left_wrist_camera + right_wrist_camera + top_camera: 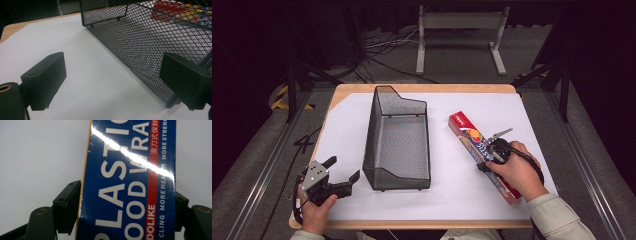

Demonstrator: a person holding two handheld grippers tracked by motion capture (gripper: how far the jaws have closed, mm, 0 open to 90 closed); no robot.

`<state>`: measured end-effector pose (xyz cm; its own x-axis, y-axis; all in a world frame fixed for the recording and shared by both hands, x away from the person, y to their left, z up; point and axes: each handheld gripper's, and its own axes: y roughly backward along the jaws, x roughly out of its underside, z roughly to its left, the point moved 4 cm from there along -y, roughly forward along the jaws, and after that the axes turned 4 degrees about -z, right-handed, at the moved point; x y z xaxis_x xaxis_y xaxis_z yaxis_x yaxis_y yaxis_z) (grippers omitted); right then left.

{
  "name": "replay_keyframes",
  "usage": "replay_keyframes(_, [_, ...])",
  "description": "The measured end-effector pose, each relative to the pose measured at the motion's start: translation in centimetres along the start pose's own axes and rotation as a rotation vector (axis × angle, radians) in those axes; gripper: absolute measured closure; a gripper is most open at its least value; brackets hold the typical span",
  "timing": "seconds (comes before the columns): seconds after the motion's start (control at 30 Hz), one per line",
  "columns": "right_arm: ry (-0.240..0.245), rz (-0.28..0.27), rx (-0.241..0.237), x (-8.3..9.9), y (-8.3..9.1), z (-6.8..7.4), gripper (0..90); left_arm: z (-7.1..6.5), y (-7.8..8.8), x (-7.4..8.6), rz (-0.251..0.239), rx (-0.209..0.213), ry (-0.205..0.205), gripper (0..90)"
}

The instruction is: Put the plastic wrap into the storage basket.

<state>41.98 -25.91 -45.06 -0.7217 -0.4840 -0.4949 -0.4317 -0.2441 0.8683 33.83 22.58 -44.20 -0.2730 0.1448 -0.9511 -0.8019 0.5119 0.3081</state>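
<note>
Cardboard makes up the long plastic-wrap box [482, 155], a slim rectangular carton with a red end and a glossy printed top; in the high view it lies slantwise on the right part of the worktop [462, 205], well apart from the basket [397, 142] to its left; white paper covers the worktop, and pale wood shows at its edges; the basket is black wire mesh, a deep oblong bin with a stepped rim, upright near the middle; the right tongs [488, 150] sit across the box about halfway along it, the person's hand wrapped over them; the left tongs [343, 173] rest at the near left corner of the worktop, their jaws spread with nothing between them.

From the left gripper view, the two black pads [45, 78] are blocky and matt, standing wide apart over bare white paper; the mesh wall of the basket [140, 45] runs just beside the right pad, a fine diamond weave, and the colourful print of the box [180, 12] shows through it.

From the right gripper view, the box [127, 182] has a deep blue shiny face with large white lettering, a red stripe and a yellow edge, a streak of glare across it; the right tongs' pads [67, 205] press against both long sides, gripping it.
</note>
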Motion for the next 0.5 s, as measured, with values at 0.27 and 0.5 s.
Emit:
replay_keyframes(0.27, [-0.066, -0.001, 0.051, 0.02, 0.09, 0.11, 38.8, 0.02, 0.02, -0.01, -0.002, -0.001, 0.001, 8.0])
replay_keyframes(0.5, [-0.089, -0.001, 0.056, 0.00, 0.21, 0.27, 40.0, 0.06, 0.00, 0.00, 0.000, -0.003, 0.001, 8.0])
